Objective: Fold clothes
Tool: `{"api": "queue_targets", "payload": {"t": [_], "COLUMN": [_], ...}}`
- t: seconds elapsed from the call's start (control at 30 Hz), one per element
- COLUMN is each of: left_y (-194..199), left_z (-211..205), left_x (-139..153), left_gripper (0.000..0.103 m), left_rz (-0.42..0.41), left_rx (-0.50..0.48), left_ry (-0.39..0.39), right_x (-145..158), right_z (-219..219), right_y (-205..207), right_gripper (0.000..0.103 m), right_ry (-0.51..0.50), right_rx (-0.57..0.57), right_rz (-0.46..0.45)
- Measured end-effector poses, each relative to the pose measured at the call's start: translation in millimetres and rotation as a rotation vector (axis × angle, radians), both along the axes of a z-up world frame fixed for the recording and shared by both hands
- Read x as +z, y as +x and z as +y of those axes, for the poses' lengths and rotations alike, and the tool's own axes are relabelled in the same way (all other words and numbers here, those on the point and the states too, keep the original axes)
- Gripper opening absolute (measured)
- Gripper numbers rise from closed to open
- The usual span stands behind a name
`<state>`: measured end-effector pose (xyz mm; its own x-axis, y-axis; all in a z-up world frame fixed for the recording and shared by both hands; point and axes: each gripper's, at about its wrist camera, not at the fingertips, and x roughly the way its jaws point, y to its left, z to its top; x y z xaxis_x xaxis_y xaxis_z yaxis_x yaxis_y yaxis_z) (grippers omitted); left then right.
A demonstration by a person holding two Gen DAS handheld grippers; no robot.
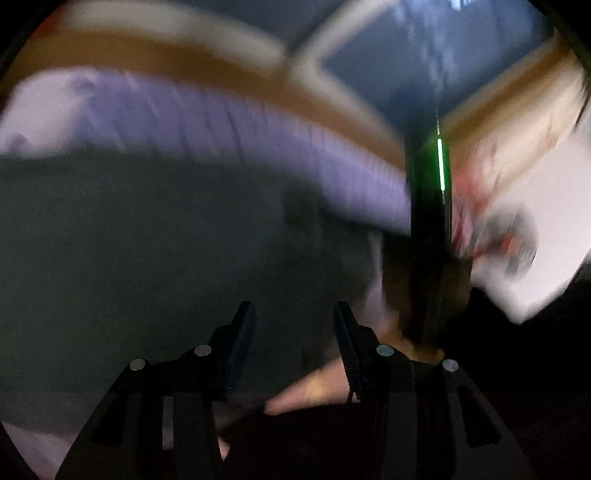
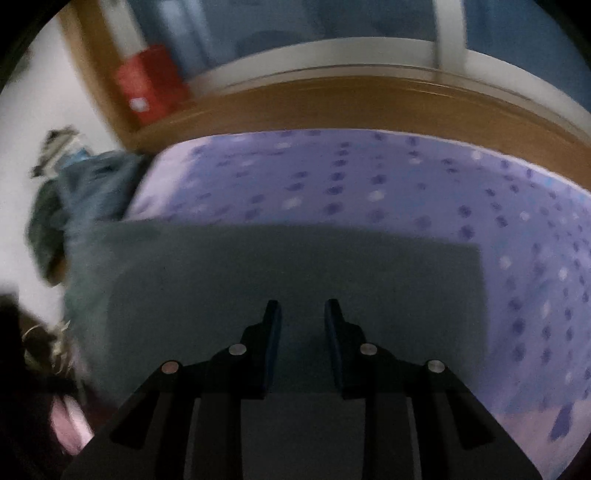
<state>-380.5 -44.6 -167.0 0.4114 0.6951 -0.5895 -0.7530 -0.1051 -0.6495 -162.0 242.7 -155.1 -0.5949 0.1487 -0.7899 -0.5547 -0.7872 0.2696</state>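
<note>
A dark grey-green garment [image 2: 280, 266] lies flat as a folded rectangle on a purple dotted bed sheet [image 2: 406, 177]. My right gripper [image 2: 302, 314] is open and empty, just above the garment's near part. In the blurred left wrist view the same dark garment [image 1: 147, 240] fills the left and middle, with the purple sheet [image 1: 258, 133] behind it. My left gripper [image 1: 293, 317] is open and empty over the garment's right side. The other handheld gripper's body with a green light [image 1: 439, 166] stands to its right.
A wooden bed frame [image 2: 332, 103] and a window [image 2: 295, 29] run behind the bed. A red box [image 2: 147, 85] sits on the sill at left. A heap of blue-grey clothes [image 2: 92, 184] lies off the bed's left corner. A white surface [image 1: 546, 221] is at the right.
</note>
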Motion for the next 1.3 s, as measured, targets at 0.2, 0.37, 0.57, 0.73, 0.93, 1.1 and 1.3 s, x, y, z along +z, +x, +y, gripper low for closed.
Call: {"api": "queue_targets", "payload": {"t": [0.2,0.37,0.57,0.73,0.93,1.1,1.3], "left_y": [-132.1,-191.3,-185.6,-189.7,-206.4,-194.4,-111.1], "left_z": [-9.7,-21.7,-28.0,-45.4,-63.7,-57.5,-30.7], "left_x": [-11.4,-54.6,-29.7,-37.2,-61.9,-47.3,-15.5], "left_gripper": [0.044,0.034,0.037,0.040,0.037,0.037,0.040], "left_rz": [0.017,-0.104,-0.094,-0.076,-0.150,-0.067,0.069], "left_rx": [0.296,0.400,0.364,0.398,0.469,0.527,0.394], "left_ry": [-0.146,-0.226,-0.084,-0.113,-0.119,-0.164,-0.149], "right_x": [-21.3,-18.4,9.5,-1.3,-25.4,-27.5,12.0], "right_z": [-56.0,-90.9,-110.1,-138.1,-149.4,-140.2,-69.9], "right_y": [35.5,42.5,31.4,-8.3,6.2,44.6,116.3], "right_gripper": [0.024,0.024,0.024,0.024,0.024,0.024,0.072], "right_ry": [-0.030,0.041,0.053,-0.001,-0.132,-0.227,-0.107], "right_rx": [-0.008,0.024,-0.058,0.007,0.123,0.200,-0.173], "right_rz": [-0.055,-0.194,-0.115,-0.046,-0.070,-0.131,0.088]}}
